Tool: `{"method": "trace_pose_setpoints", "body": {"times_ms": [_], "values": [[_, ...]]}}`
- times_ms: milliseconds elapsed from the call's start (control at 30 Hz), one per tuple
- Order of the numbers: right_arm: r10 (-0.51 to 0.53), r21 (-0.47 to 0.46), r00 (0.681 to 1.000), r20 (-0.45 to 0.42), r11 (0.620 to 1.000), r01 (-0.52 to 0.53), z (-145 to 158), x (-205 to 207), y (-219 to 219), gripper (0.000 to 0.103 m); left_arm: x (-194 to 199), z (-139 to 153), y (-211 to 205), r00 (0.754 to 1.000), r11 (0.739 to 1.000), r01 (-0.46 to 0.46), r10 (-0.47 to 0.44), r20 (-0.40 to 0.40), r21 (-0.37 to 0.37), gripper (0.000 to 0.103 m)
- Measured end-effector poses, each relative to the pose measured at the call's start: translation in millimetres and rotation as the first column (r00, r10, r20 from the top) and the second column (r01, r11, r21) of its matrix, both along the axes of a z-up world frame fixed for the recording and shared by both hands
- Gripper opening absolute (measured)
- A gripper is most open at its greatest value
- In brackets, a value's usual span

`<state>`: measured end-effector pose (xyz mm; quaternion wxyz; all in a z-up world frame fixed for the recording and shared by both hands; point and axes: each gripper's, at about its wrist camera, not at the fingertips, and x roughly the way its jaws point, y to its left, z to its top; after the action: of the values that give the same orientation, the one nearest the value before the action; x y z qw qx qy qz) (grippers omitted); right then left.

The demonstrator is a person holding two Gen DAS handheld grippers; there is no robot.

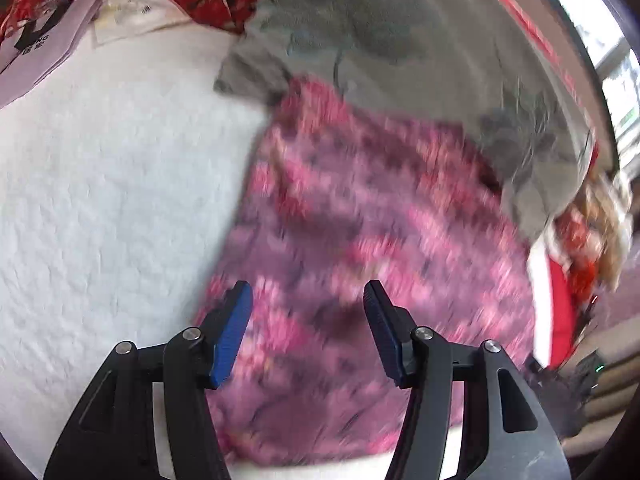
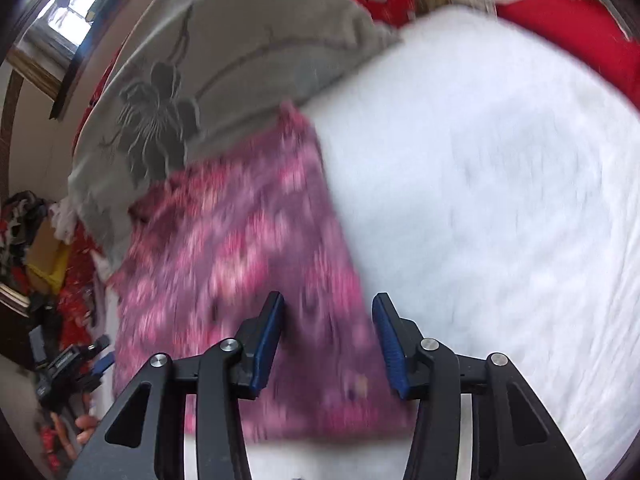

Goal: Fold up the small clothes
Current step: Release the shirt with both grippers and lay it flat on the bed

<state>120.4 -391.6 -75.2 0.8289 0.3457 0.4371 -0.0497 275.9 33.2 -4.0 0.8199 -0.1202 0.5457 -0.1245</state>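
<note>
Garment (image 1: 360, 240), pink patterned, lies flat on white bed cover (image 1: 100, 200), far end against grey pillow (image 1: 400, 40), prob. spread for folding. Left gripper (image 1: 308, 316) and right gripper (image 2: 328, 328) both tilt down over its near edge, jaws apart, nothing pinched.

Pink garment (image 1: 360, 260) beneath open jaws

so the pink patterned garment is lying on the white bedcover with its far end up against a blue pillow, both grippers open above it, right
Not quite: the pillow is grey with a dark flower print, not blue, as the right wrist view shows. The rest holds: the pink patterned garment lies on the white bedcover, its far end against that pillow, with the left gripper and right gripper open above it.
</note>
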Motion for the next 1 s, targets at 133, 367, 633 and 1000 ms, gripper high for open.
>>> {"method": "trace_pose_setpoints", "body": {"times_ms": [133,367,633,1000], "values": [[-0.018,-0.040,0.989,0.144,0.999,0.024,33,-20,6,0.003,-19,-14,-1,0.999,0.994,0.030,-0.029,-0.013,0.103,0.056],[-0.123,-0.046,0.992,-0.003,0.991,0.123,5,-27,-8,0.013,-29,6,15,1.000,0.994,0.021,-0.020,-0.016,0.104,0.056],[-0.045,-0.145,0.981,0.190,0.987,0.073,55,-1,36,0.023,-10,10,3,0.999,0.998,0.036,-0.034,-0.039,0.049,0.059],[-0.029,-0.186,0.989,0.148,0.981,0.057,37,45,53,0.027,-14,34,-49,0.989,0.981,0.136,-0.142,0.036,0.141,0.063]]}}
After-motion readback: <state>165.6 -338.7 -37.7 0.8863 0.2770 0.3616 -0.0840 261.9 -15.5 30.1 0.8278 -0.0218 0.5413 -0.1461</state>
